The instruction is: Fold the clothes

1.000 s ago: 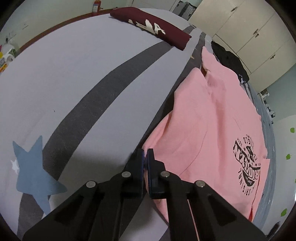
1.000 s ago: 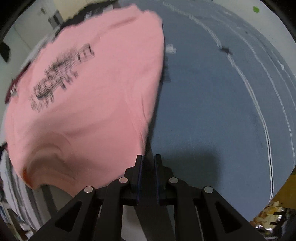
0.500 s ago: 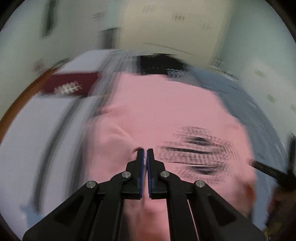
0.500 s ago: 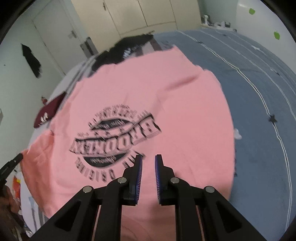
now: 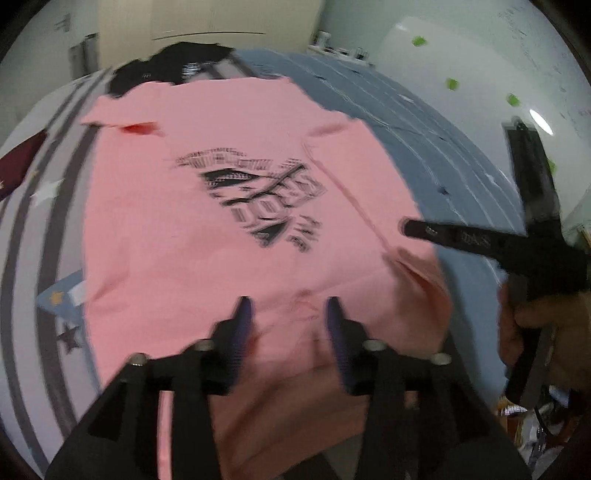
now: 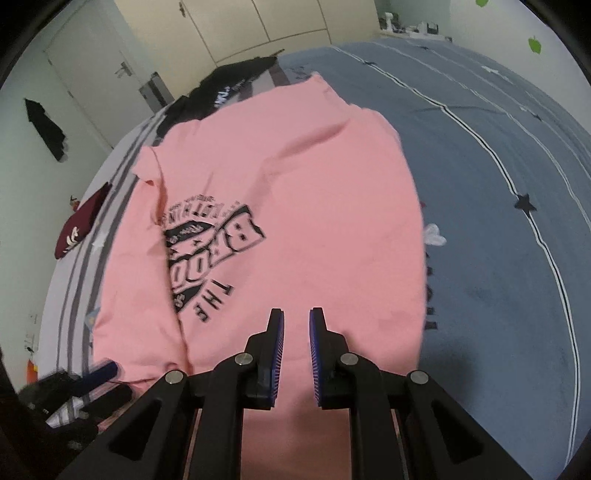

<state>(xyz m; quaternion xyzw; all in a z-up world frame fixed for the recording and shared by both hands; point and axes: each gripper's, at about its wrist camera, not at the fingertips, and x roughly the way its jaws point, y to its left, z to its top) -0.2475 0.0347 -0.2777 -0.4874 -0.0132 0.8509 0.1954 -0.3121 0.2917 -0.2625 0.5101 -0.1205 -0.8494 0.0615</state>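
Observation:
A pink T-shirt [image 5: 229,229] with a black printed logo lies spread flat on the bed, print up, also in the right wrist view [image 6: 295,192]. My left gripper [image 5: 288,314] hangs over the shirt's near edge. Its jaws are opening, with only the fabric below showing between them. My right gripper [image 6: 297,325] is over the near part of the shirt, its pads a narrow gap apart and gripping nothing. In the left wrist view the right gripper's fingers [image 5: 424,230], held by a hand [image 5: 535,325], reach over the shirt's right edge.
A black garment [image 6: 229,85] lies beyond the shirt's far end. A folded maroon garment [image 6: 79,225] sits at the left on the grey-striped sheet [image 5: 40,229]. Blue-grey bedding [image 6: 498,184] with white lines stretches right. Wardrobe doors [image 6: 240,26] stand behind.
My left gripper swung from the bare striped sheet to over the shirt, rolled, and opened its shut jaws. My right gripper moved from the shirt's edge to over its near part.

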